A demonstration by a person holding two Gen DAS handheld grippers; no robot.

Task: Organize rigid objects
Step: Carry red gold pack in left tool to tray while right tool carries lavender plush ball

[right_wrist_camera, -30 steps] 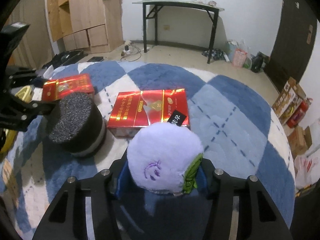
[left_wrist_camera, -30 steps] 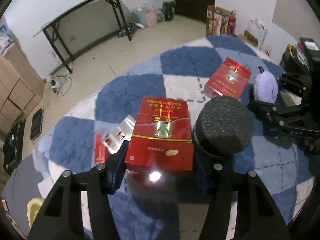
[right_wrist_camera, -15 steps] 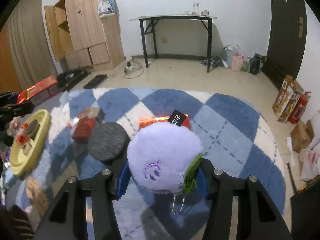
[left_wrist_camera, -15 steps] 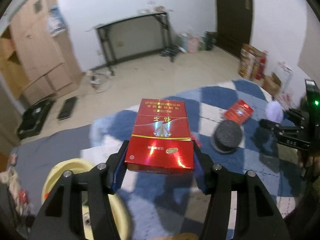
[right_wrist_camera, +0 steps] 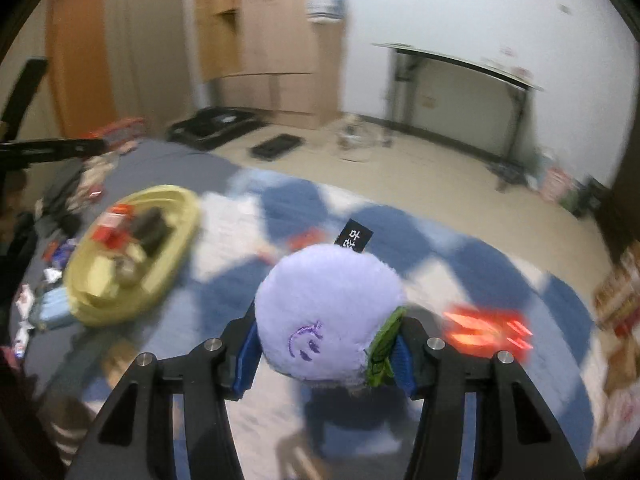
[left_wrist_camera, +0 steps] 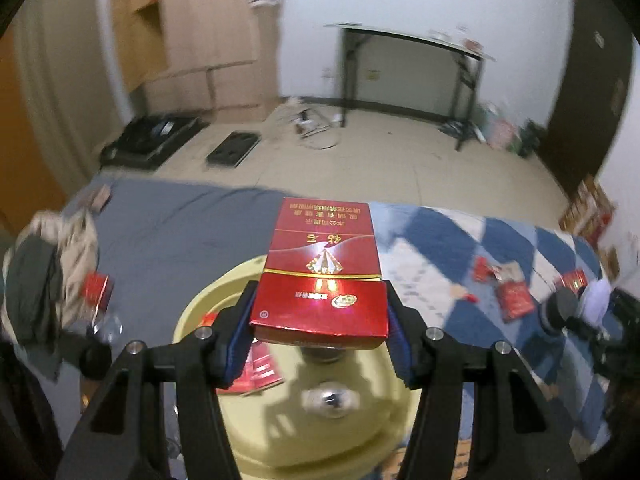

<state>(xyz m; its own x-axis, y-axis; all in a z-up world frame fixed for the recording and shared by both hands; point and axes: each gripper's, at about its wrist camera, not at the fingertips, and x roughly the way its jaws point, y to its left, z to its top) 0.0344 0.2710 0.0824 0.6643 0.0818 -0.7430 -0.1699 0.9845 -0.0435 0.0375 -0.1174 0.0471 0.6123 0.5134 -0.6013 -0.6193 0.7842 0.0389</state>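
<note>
1. My left gripper (left_wrist_camera: pixel 320 320) grips the red box (left_wrist_camera: pixel 322 276) between its pads, above the yellow basin (left_wrist_camera: pixel 208 308).
2. My right gripper (right_wrist_camera: pixel 325 350) is closed on the purple plush toy (right_wrist_camera: pixel 328 312), above the checkered rug (right_wrist_camera: pixel 500 276).

Blue-white checkered rug (right_wrist_camera: pixel 472 276) on floor: yellow basin (right_wrist_camera: pixel 176 232), scattered red packs (left_wrist_camera: pixel 516 300).
</note>
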